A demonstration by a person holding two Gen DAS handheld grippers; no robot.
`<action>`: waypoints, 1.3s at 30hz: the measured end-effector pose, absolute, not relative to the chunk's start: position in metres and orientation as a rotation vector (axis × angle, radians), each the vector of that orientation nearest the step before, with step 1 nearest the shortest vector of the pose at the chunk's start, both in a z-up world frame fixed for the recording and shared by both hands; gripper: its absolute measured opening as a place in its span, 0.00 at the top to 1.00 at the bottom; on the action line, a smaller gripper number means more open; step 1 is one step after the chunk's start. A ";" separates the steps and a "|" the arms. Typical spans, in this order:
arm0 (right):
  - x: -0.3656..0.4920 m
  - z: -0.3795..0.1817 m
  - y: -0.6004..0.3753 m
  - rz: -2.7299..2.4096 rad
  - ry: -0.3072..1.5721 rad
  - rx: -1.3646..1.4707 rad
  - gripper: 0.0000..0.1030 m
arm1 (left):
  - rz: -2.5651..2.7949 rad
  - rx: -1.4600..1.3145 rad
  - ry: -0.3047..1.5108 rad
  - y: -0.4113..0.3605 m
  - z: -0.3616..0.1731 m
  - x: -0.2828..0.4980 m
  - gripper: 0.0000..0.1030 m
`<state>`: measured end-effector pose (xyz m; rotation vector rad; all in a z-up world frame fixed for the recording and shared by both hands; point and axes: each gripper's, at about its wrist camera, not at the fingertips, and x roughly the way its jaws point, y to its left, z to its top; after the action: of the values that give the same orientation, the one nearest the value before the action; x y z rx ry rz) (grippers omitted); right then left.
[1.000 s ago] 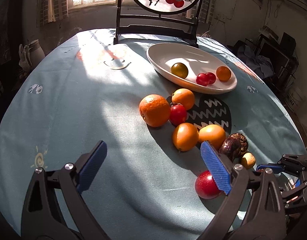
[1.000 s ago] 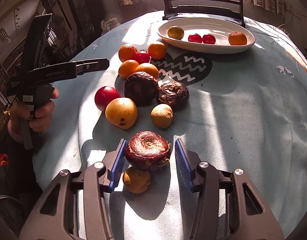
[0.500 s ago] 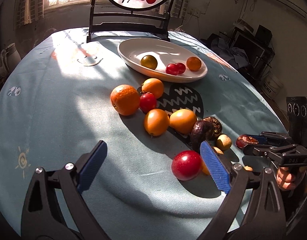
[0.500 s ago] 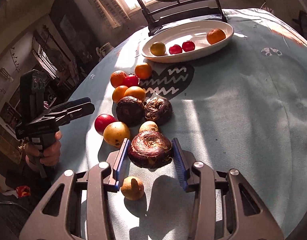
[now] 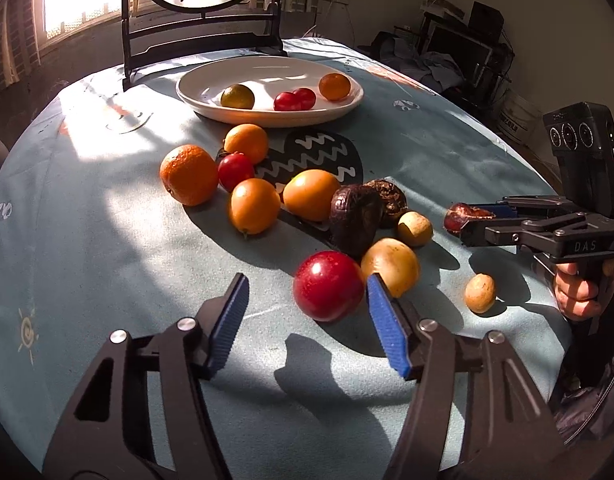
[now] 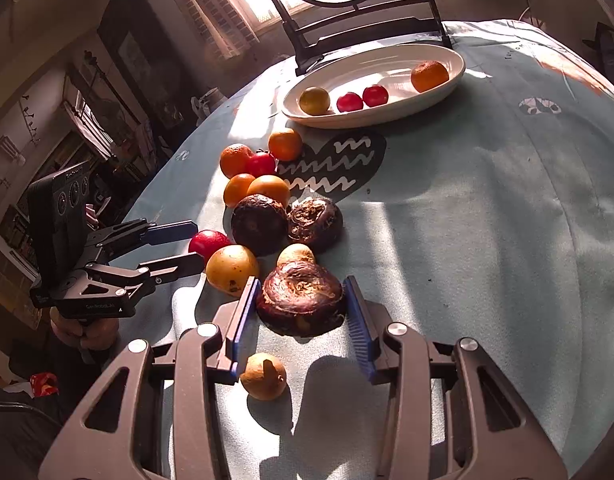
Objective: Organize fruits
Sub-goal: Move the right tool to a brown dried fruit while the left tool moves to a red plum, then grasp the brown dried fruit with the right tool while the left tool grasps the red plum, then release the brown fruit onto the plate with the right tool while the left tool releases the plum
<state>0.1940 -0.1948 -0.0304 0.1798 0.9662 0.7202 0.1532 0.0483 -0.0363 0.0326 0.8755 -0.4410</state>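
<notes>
My right gripper [image 6: 303,316] is shut on a dark brown wrinkled fruit [image 6: 301,298] and holds it above the cloth; it shows at the right of the left wrist view [image 5: 463,218]. My left gripper [image 5: 307,320] is open, its right pad beside a red apple [image 5: 329,286] on the table. A white oval dish [image 5: 211,108] at the back holds a green-yellow fruit [image 5: 237,96], two red tomatoes [image 5: 295,100] and an orange [image 5: 335,86]. Oranges [image 5: 189,174], a tomato [image 5: 235,170] and dark fruits [image 5: 355,218] lie between.
A yellow fruit [image 5: 391,266] sits right behind the red apple. Two small tan fruits [image 5: 480,293] [image 5: 415,229] lie near the right gripper. A dark wooden stand [image 5: 203,36] with a round painted panel rises behind the dish. The round table's edge [image 5: 519,160] curves right.
My left gripper has moved forward and right so the red apple now lies next to its right pad. My right gripper has closed on the dark wrinkled fruit and lifted it.
</notes>
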 end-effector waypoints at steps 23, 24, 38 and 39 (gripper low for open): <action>0.193 -0.028 -0.196 0.723 0.957 0.184 0.58 | -0.523 -0.005 0.942 0.043 -0.045 0.166 0.61; 0.193 -0.028 -0.196 0.723 0.955 0.185 0.58 | -0.521 -0.008 0.941 0.043 -0.045 0.166 0.61; 0.230 0.020 -0.181 0.664 0.767 0.087 0.58 | -0.442 -0.067 0.845 0.048 0.005 0.209 0.61; 0.243 0.023 -0.178 0.639 0.745 0.081 0.58 | -0.425 -0.072 0.833 0.045 0.011 0.221 0.61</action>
<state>0.2427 -0.1784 0.0234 0.0815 0.7453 0.6385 0.2211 0.0449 0.0111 -0.0719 0.8332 -0.4249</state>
